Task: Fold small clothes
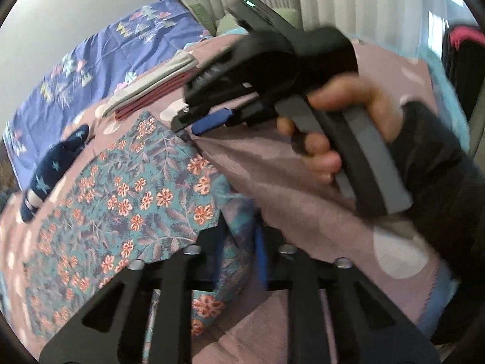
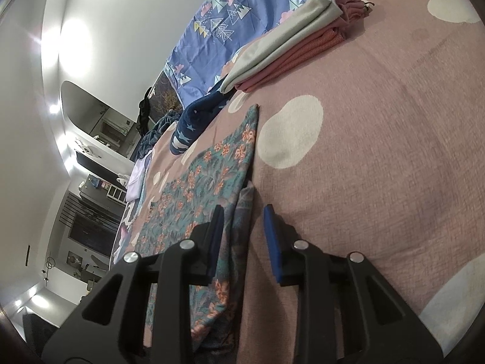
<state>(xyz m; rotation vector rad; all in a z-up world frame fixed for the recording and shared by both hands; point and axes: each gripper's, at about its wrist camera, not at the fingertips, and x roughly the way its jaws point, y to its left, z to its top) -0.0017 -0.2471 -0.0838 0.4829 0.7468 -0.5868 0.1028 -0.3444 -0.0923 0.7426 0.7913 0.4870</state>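
Note:
A teal floral garment (image 1: pixel 121 200) lies flat on the pink dotted bedspread (image 1: pixel 303 212); it also shows in the right wrist view (image 2: pixel 194 194). My left gripper (image 1: pixel 239 251) has its blue pads on either side of the garment's near edge, with a bunch of cloth between them. My right gripper (image 2: pixel 245 239) straddles the garment's folded edge, jaws apart, the right pad (image 2: pixel 272 242) clear of the cloth. The right gripper also shows in the left wrist view (image 1: pixel 194 121), held by a hand at the garment's far corner.
A stack of folded grey and pink clothes (image 2: pixel 291 42) lies further up the bed. A dark blue star-print garment (image 1: pixel 51 170) lies left of the floral one. A blue patterned quilt (image 1: pixel 100 57) covers the far side by the wall.

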